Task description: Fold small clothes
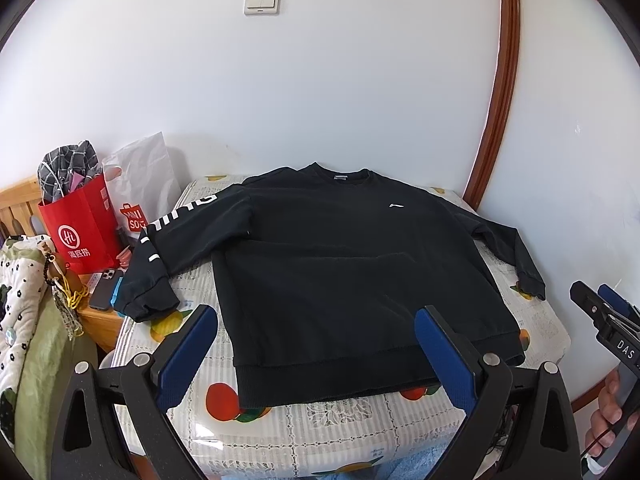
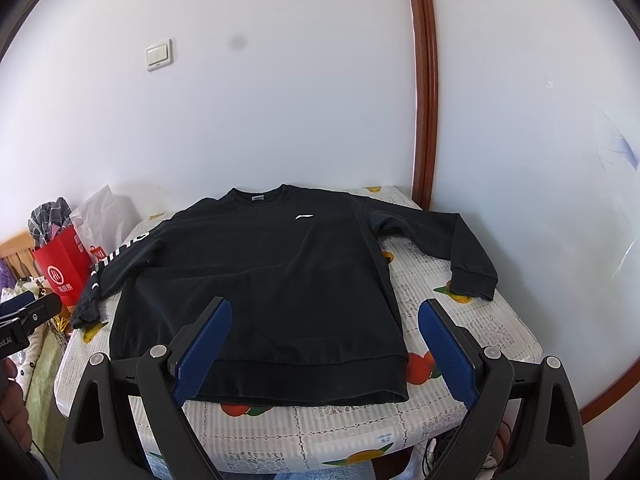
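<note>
A black long-sleeved sweatshirt (image 1: 340,264) lies flat and face up on a small table with a fruit-print cloth (image 1: 320,428), collar at the far side, both sleeves spread out. It also shows in the right wrist view (image 2: 256,280). Its left sleeve (image 1: 160,256) has white lettering and hangs over the table's left edge. My left gripper (image 1: 316,360) is open and empty, held above the hem. My right gripper (image 2: 324,352) is open and empty, above the hem's right corner. The right gripper also shows at the right edge of the left wrist view (image 1: 608,312).
A red paper bag (image 1: 80,228) with clothes and a white plastic bag (image 1: 140,188) stand left of the table. A phone (image 1: 106,284) lies on a wooden stand. A white wall and brown door frame (image 1: 500,120) are behind. A quilt (image 1: 20,300) lies far left.
</note>
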A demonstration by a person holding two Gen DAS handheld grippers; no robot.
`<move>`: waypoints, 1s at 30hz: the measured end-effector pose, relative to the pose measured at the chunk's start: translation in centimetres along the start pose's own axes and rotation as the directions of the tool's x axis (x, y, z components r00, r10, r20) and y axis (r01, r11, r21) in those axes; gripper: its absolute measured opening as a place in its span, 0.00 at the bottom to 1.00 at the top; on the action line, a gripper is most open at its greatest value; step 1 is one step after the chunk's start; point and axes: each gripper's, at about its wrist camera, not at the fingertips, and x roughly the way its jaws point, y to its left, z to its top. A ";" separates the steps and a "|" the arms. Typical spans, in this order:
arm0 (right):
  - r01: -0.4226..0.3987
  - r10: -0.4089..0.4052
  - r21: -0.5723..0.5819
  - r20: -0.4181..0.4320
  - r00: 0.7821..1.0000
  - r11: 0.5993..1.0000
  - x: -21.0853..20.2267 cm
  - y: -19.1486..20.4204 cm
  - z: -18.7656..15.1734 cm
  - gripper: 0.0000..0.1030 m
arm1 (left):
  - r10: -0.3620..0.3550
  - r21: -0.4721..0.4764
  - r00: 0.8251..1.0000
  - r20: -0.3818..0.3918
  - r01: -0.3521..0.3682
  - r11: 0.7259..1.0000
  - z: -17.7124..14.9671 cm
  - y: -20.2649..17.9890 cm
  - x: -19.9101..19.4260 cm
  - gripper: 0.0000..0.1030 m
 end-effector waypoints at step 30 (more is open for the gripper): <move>0.006 -0.006 -0.006 -0.001 1.000 1.000 0.0 0.3 0.0 0.91 | 0.003 -0.010 1.000 0.002 -0.003 1.000 0.4 0.8 -0.4 0.97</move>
